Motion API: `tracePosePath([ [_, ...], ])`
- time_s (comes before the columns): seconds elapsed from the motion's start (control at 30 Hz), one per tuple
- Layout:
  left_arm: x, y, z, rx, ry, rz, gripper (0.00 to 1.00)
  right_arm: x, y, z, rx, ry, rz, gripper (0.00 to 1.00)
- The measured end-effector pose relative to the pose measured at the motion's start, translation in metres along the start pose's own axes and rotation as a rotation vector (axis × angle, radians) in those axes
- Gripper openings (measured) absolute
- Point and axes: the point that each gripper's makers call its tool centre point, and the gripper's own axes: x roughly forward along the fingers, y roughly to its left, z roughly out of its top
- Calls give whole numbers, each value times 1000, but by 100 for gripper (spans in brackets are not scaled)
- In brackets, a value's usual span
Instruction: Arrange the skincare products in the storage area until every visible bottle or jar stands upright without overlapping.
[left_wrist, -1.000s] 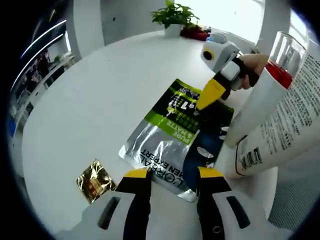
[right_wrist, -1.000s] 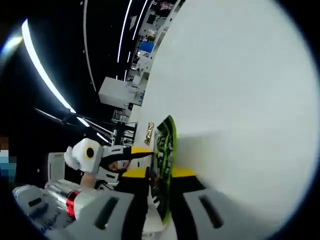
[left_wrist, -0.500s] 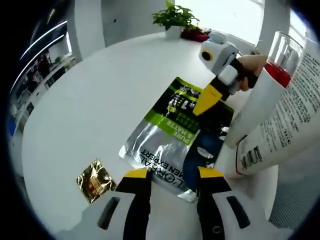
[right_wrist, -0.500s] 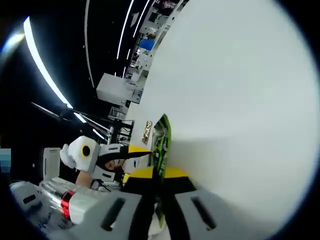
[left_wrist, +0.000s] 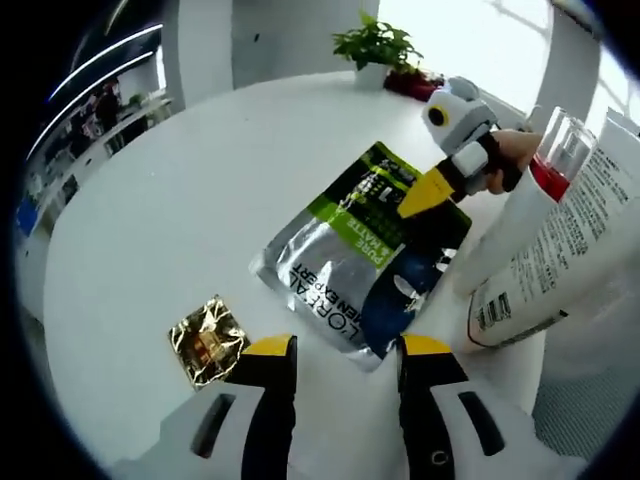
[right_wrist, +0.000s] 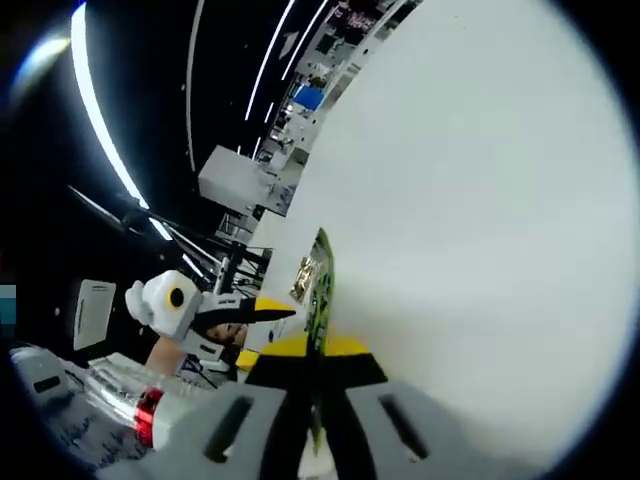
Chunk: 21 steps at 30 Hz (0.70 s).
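The silver-and-green sachet (left_wrist: 352, 262) lay flat on the white counter (left_wrist: 180, 200) with its far edge pinched between the pressed-together jaws of the right hand-held gripper (left_wrist: 424, 193); a second earlier those jaws had stood spread around that edge, so the grasp was judged newly made and a lift possible. The left hand-held gripper (left_wrist: 338, 352) hung spread and empty just near the sachet. A gold packet (left_wrist: 208, 338) lay to the left, white tubes (left_wrist: 530, 250) leaned at the right touching the sachet's edge and likely to obstruct it, and a potted plant (left_wrist: 378, 47) stood far off.
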Motion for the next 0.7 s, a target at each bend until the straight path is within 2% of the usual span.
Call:
tracePosePath([
  [0.37, -20, 6, 13, -61, -80, 15, 39, -6, 10, 23, -36, -67, 14, 1],
  [0.53, -29, 7, 20, -71, -110, 16, 41, -10, 25, 36, -74, -97, 58, 1],
  [0.7, -41, 13, 37, -99, -167, -9, 42, -11, 36, 46, -114, -113, 94, 1],
])
